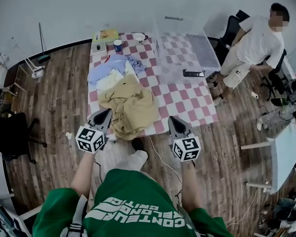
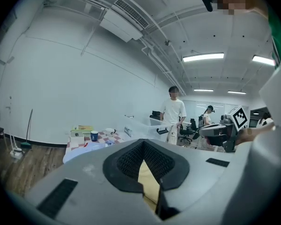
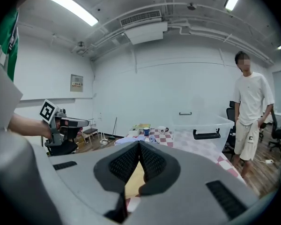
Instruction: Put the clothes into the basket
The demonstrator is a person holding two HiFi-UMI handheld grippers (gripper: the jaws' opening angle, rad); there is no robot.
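Hovering clenched and empty at the near edge of the red-and-white checked table, the left gripper and right gripper flanked the crumpled tan garment, likely for a two-sided grab, clothes not yet in the clear plastic basket.

**A:** What hides the table in the left gripper view?

**B:** The left gripper itself. Its grey body blocks nearly everything low down. Only a sliver of the tan garment shows through the gap below the closed tips. The right gripper view is blocked the same way.

**A:** And from the head view?

**B:** The garment drapes over the table's near edge at 6 o'clock and covers it. The green shirt is cut off by the bottom edge. At the table's 11 o'clock, the print on the yellow box is too small to read. The far wall of the clear basket is hard to make out.
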